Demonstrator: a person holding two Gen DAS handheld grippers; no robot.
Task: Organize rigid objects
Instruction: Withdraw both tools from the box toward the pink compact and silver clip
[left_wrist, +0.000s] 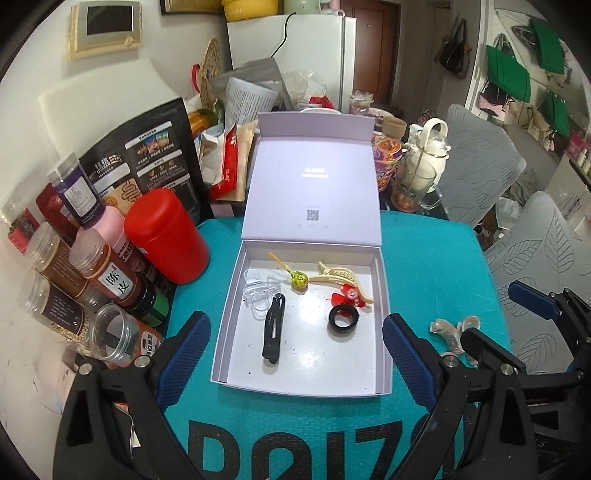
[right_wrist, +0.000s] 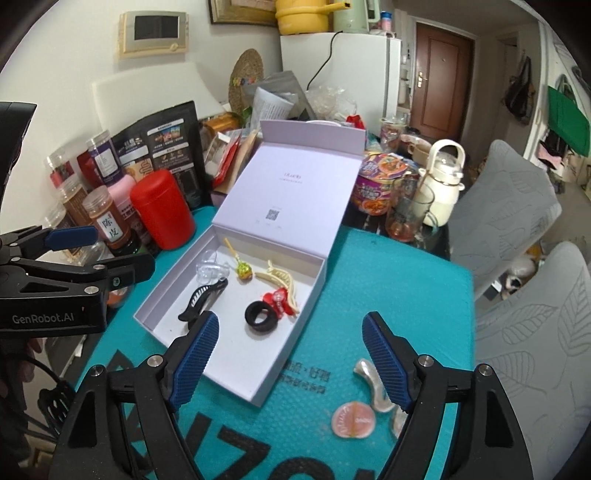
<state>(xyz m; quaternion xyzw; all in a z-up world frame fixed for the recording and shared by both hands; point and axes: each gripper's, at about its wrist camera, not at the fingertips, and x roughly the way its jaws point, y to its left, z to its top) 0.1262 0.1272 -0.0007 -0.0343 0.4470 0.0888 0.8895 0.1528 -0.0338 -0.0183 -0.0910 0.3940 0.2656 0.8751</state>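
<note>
An open white box (left_wrist: 384, 325) (right_wrist: 295, 354) sits on a teal mat (left_wrist: 436, 266) (right_wrist: 399, 295). In it lie a black hair clip (left_wrist: 272, 330) (right_wrist: 201, 297), a black ring (left_wrist: 344, 319) (right_wrist: 260, 313), a clear clip (left_wrist: 258, 291) (right_wrist: 210, 271), a green lollipop (left_wrist: 298, 279) (right_wrist: 243, 271), a cream claw clip (left_wrist: 341, 275) (right_wrist: 280, 280) and a red piece (left_wrist: 345, 295) (right_wrist: 279, 299). A pearly clip (right_wrist: 375, 384) (left_wrist: 452, 328) and a pink disc (right_wrist: 352, 419) lie on the mat right of the box. My left gripper (left_wrist: 295, 350) is open before the box. My right gripper (right_wrist: 290, 363) is open by the pearly clip.
Spice jars (left_wrist: 107, 273) (right_wrist: 107, 218), a red canister (left_wrist: 166, 236) (right_wrist: 162, 210) and a black pouch (left_wrist: 147, 155) crowd the mat's left side. A noodle cup (right_wrist: 376, 184), a white kettle (left_wrist: 424, 158) (right_wrist: 441, 181) and a glass (right_wrist: 402, 218) stand behind. Grey chairs (right_wrist: 517, 206) stand at the right.
</note>
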